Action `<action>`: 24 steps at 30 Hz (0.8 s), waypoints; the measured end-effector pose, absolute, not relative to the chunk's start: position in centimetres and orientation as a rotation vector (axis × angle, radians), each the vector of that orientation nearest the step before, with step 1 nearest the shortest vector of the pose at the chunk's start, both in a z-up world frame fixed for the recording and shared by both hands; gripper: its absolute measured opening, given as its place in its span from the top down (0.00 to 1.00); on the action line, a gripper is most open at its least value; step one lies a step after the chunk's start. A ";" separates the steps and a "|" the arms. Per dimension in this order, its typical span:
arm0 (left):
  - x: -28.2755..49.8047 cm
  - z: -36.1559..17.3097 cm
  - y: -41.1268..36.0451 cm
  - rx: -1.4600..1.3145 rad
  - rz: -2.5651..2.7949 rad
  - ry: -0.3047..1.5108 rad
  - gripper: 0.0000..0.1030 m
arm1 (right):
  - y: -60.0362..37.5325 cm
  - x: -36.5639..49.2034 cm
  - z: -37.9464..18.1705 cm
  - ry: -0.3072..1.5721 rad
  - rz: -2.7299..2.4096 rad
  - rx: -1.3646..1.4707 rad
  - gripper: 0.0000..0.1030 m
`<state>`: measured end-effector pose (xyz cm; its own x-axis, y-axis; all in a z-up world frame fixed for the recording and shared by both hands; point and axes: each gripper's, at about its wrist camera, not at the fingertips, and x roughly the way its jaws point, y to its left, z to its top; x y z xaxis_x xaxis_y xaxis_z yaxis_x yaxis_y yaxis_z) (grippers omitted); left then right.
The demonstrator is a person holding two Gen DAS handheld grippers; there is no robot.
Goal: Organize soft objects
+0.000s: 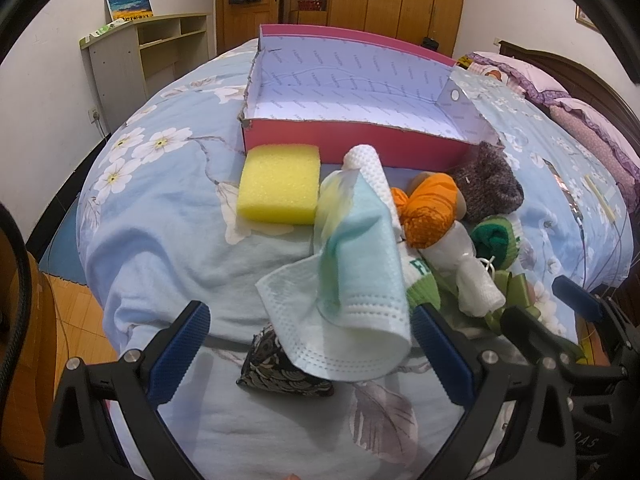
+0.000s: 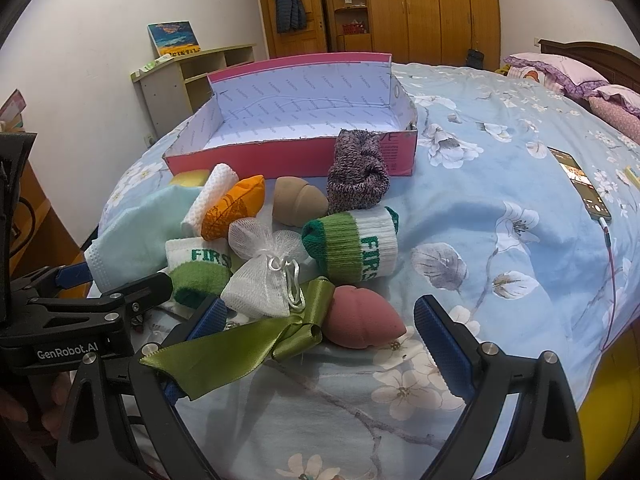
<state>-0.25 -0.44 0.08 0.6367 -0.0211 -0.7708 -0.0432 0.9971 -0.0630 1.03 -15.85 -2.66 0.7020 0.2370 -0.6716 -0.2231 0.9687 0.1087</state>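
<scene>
A pile of soft things lies on the bed in front of an open pink box (image 1: 352, 140) (image 2: 280, 156). In the left wrist view I see a yellow sponge (image 1: 280, 184), a light blue face mask (image 1: 352, 300), a white roll (image 1: 372, 168), an orange pouch (image 1: 432, 208) and a grey knit sock (image 1: 492, 188). My left gripper (image 1: 316, 344) is open, its fingers either side of the mask. In the right wrist view a green ribbon (image 2: 240, 344), a pink sponge (image 2: 360, 320), a white mesh pouch (image 2: 264, 276) and two green-white socks (image 2: 356, 244) lie close. My right gripper (image 2: 320, 328) is open over the ribbon and pink sponge.
A dark patterned pouch (image 1: 280, 364) lies under the mask's near edge. A phone (image 2: 580, 184) on a cable lies on the bed to the right. Pillows (image 2: 560, 72) and a headboard are at far right. A shelf unit (image 1: 148, 52) stands by the left wall.
</scene>
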 end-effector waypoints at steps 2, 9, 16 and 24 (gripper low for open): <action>-0.3 0.1 -0.4 -0.078 0.013 0.880 0.00 | -15.8 0.7 -2.6 0.749 0.258 0.020 0.05; -0.3 0.1 -0.4 -0.078 0.013 0.880 0.00 | -15.4 0.7 -2.5 0.746 0.265 0.014 0.05; -0.3 0.1 -0.4 -0.077 0.013 0.879 0.00 | -15.6 0.6 -2.5 0.749 0.266 0.020 0.05; -0.2 0.1 -0.5 -0.077 0.007 0.879 0.00 | -15.5 0.7 -2.5 0.749 0.266 0.020 0.05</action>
<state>-0.19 -0.48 0.09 0.6384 -0.0251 -0.7693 -0.0379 0.9972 -0.0640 0.67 -15.55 -2.46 0.7007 0.2457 -0.6698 -0.2312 0.9664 0.1126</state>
